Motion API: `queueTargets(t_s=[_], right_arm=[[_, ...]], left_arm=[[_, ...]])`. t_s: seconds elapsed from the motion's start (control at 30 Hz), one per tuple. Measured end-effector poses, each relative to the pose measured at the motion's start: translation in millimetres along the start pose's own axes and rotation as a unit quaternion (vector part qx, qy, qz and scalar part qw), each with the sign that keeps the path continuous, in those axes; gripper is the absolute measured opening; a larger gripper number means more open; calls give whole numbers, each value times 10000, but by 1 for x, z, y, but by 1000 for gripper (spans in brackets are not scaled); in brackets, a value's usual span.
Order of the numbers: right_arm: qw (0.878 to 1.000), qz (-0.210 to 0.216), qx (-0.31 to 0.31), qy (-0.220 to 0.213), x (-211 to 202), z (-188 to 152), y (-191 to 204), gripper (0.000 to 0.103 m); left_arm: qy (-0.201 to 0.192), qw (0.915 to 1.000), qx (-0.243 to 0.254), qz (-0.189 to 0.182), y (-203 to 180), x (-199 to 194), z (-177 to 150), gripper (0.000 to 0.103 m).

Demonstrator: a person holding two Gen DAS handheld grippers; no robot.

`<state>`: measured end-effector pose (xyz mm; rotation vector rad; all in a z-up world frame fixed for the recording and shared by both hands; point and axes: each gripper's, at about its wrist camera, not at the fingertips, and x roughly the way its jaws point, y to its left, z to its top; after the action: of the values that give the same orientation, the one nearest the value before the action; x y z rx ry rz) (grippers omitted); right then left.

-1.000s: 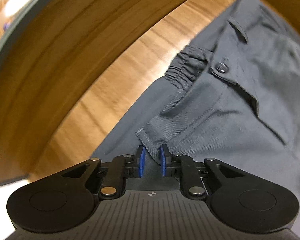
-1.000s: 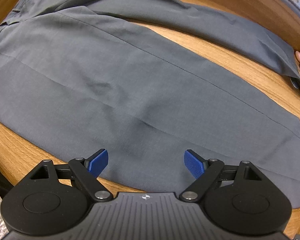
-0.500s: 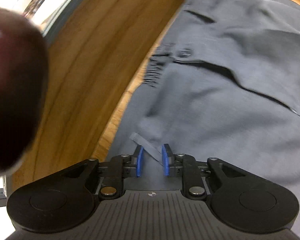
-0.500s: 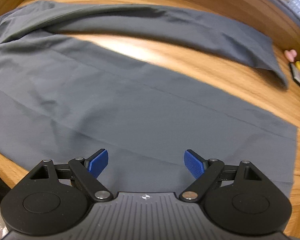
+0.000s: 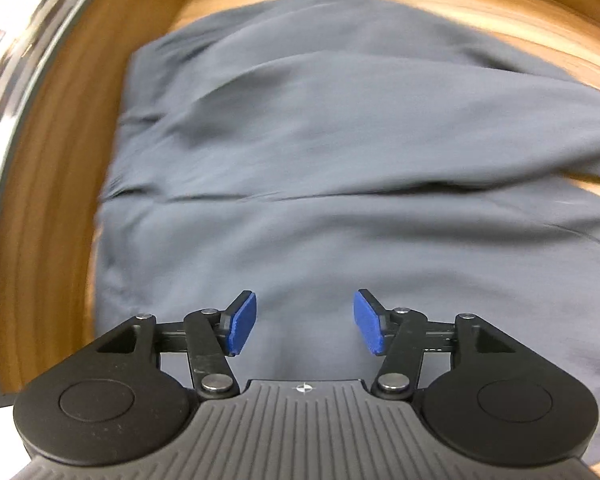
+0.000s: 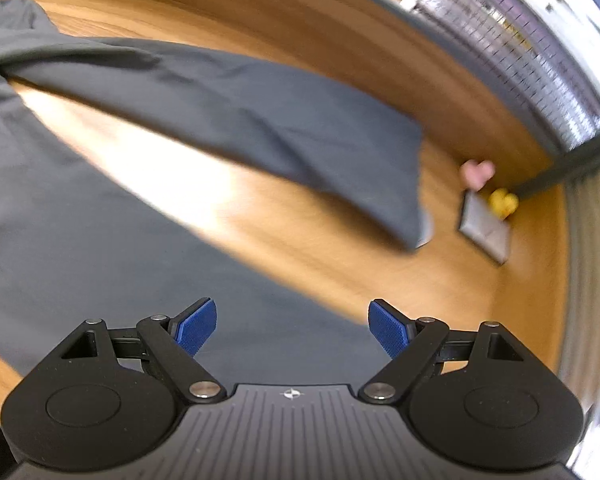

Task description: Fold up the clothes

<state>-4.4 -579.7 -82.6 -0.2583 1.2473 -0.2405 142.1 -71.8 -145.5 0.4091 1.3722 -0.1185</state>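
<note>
Grey trousers (image 5: 340, 152) lie spread on the wooden table (image 5: 48, 208); their upper part fills the blurred left wrist view. My left gripper (image 5: 305, 322) hovers over the cloth, open, with nothing between its blue pads. In the right wrist view the two legs fan apart: the far leg (image 6: 236, 120) runs to a hem at the right, the near leg (image 6: 80, 248) passes under my right gripper (image 6: 292, 328). That gripper is open too and holds nothing.
Bare wood (image 6: 300, 248) shows between the legs. At the far right of the table sit a small grey flat item (image 6: 486, 228), a yellow thing (image 6: 502, 202) and a pink thing (image 6: 476, 172). A mesh wall (image 6: 540, 76) stands behind the table edge.
My left gripper was shut on a belt loop at the waistband; it has let go, opened and pulled back. The right gripper stayed open and swung right toward the leg ends.
</note>
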Motion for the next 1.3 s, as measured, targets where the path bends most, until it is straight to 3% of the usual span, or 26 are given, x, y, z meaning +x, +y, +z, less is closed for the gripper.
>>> queueTargets(t_s=[0.2,0.33,0.53,0.63,0.73,0.8,0.9,1.13,1.3], right_arm=[[9960,-100,-879,-125,44,18,-60,88],[9921,42,-1232,-224,72,28,-77,88],[9878,260,-1530,-160,106,40,-86,78],[9851,384,-1670,-130,121,45,-88,74],[9841,506,-1702,-84,130,48,-88,56],[9846,634,-1631,-31,135,48,-89,25],[9882,693,-1368,-37,131,46,-94,12],[9936,744,-852,-9,110,32,-104,6],[9912,940,-823,438,98,1,-95,8]], left_arm=[[-251,9984,437,-265,-82,-24,22,62],[-367,9966,638,-371,-118,-37,25,64],[-462,9942,814,-528,-155,-50,38,66],[-457,9944,783,-548,-161,-52,43,67],[-430,9948,744,-541,-162,-52,46,67],[-400,9954,727,-488,-161,-51,45,67],[-333,9959,750,-393,-154,-44,40,67],[-89,9963,800,-308,-129,-26,26,67],[-108,9951,849,-487,-116,-24,26,67]])
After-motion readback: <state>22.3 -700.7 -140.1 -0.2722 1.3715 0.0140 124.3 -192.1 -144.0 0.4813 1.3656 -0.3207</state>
